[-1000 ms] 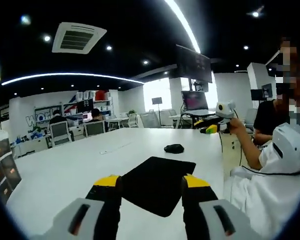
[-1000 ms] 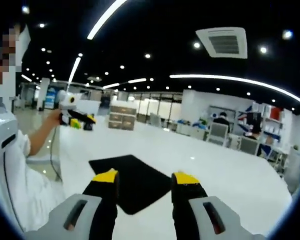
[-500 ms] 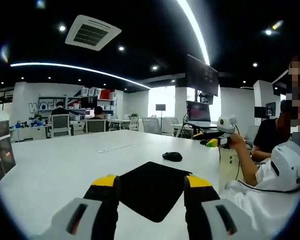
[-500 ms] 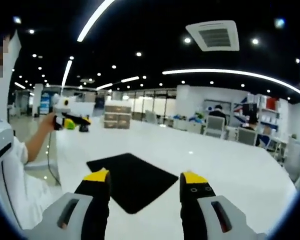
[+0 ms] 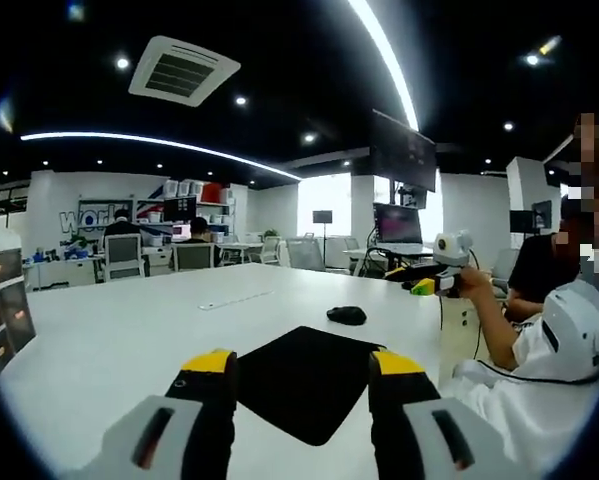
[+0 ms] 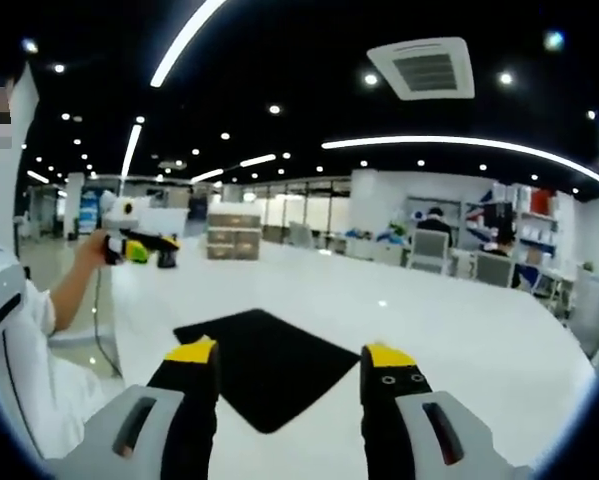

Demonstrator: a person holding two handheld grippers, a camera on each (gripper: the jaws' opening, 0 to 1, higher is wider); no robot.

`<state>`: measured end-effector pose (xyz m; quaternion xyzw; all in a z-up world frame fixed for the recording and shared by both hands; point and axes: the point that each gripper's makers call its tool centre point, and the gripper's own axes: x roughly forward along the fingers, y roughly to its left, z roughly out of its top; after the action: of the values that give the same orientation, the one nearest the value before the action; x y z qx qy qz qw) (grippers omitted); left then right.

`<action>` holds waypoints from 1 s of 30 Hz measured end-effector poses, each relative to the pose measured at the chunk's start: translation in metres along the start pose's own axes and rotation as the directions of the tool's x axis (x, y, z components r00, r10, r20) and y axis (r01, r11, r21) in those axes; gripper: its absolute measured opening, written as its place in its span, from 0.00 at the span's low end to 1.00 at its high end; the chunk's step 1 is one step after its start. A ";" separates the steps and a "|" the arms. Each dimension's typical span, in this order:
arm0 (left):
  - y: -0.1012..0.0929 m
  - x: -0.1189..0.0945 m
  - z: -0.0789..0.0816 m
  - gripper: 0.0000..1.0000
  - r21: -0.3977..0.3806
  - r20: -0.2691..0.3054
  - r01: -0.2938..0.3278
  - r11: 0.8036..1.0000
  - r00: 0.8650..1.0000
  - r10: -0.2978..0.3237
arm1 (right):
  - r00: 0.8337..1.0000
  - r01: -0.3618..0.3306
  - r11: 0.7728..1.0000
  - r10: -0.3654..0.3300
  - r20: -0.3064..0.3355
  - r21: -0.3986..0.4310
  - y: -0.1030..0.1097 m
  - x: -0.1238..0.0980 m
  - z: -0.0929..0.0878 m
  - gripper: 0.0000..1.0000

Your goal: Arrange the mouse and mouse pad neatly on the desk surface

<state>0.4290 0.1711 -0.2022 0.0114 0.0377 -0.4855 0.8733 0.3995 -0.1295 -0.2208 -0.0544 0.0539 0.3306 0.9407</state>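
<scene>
Apparently both grippers hover, jaws apart, above the mouse pad.

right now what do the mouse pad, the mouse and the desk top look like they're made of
Mouse pad: thin, flat, matte black with no glare, probably fabric over rubber.
Mouse: small dark rounded shell, likely plastic; too small to judge its finish.
Desk top: smooth glossy white, mirroring a ceiling light in the right gripper view, probably laminate.
</scene>
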 end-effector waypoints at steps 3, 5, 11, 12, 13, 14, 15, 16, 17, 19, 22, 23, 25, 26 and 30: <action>-0.005 0.002 -0.001 0.53 0.011 -0.005 0.005 1.000 1.000 -0.004 | 1.000 -0.003 1.000 0.003 0.004 0.013 0.000 0.001 0.000 0.55; -0.007 0.003 -0.002 0.54 0.015 -0.006 0.006 1.000 1.000 -0.006 | 1.000 -0.001 1.000 0.001 0.003 0.015 0.000 0.001 -0.001 0.56; -0.005 0.001 -0.001 0.54 0.016 -0.003 -0.002 1.000 1.000 0.002 | 1.000 0.001 1.000 -0.001 0.001 0.012 0.001 0.000 -0.001 0.56; -0.005 0.001 -0.001 0.54 0.017 -0.002 -0.003 1.000 1.000 0.003 | 1.000 0.000 1.000 0.000 0.000 0.012 0.002 0.000 -0.002 0.56; -0.005 0.001 -0.001 0.54 0.018 -0.001 -0.004 1.000 1.000 0.004 | 1.000 0.000 1.000 0.000 -0.001 0.013 0.002 0.001 -0.002 0.56; -0.005 0.001 0.000 0.54 0.018 0.000 -0.004 1.000 1.000 0.004 | 1.000 0.000 1.000 0.000 -0.002 0.013 0.002 0.001 -0.002 0.55; -0.005 0.002 0.000 0.54 0.019 0.001 -0.004 1.000 1.000 0.004 | 1.000 0.001 1.000 -0.001 -0.003 0.013 0.002 0.001 -0.003 0.55; -0.005 0.002 -0.001 0.54 0.019 -0.001 -0.002 1.000 1.000 0.003 | 1.000 0.001 1.000 -0.001 -0.004 0.013 0.002 0.001 -0.003 0.55; -0.005 0.002 -0.001 0.54 0.020 -0.004 -0.002 1.000 1.000 0.002 | 1.000 0.001 1.000 -0.001 -0.005 0.014 0.002 0.001 -0.003 0.55; -0.005 0.002 -0.003 0.54 0.019 -0.008 -0.002 1.000 1.000 0.002 | 1.000 0.001 1.000 -0.001 -0.007 0.014 0.002 0.001 -0.004 0.55; -0.005 0.002 -0.002 0.54 0.019 -0.007 -0.005 1.000 1.000 0.005 | 1.000 0.003 1.000 -0.003 -0.009 0.015 0.001 0.001 -0.005 0.55; -0.004 0.002 -0.002 0.54 0.019 -0.007 -0.006 1.000 1.000 0.006 | 1.000 0.003 1.000 -0.003 -0.010 0.014 0.001 0.001 -0.005 0.55; -0.004 0.002 -0.003 0.54 0.017 -0.007 -0.008 1.000 1.000 0.008 | 1.000 0.006 1.000 -0.005 -0.011 0.017 0.000 0.001 -0.006 0.55; -0.003 0.002 -0.003 0.54 0.016 -0.008 -0.009 1.000 1.000 0.009 | 1.000 0.006 1.000 -0.006 -0.010 0.018 -0.001 0.001 -0.006 0.55; -0.001 0.003 -0.005 0.54 0.010 -0.014 -0.011 1.000 1.000 0.011 | 0.999 0.016 1.000 -0.016 -0.036 0.006 -0.007 0.002 -0.005 0.55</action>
<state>0.4298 0.1682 -0.2070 0.0195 0.0411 -0.4809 0.8756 0.4050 -0.1342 -0.2252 -0.0577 0.0712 0.3217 0.9424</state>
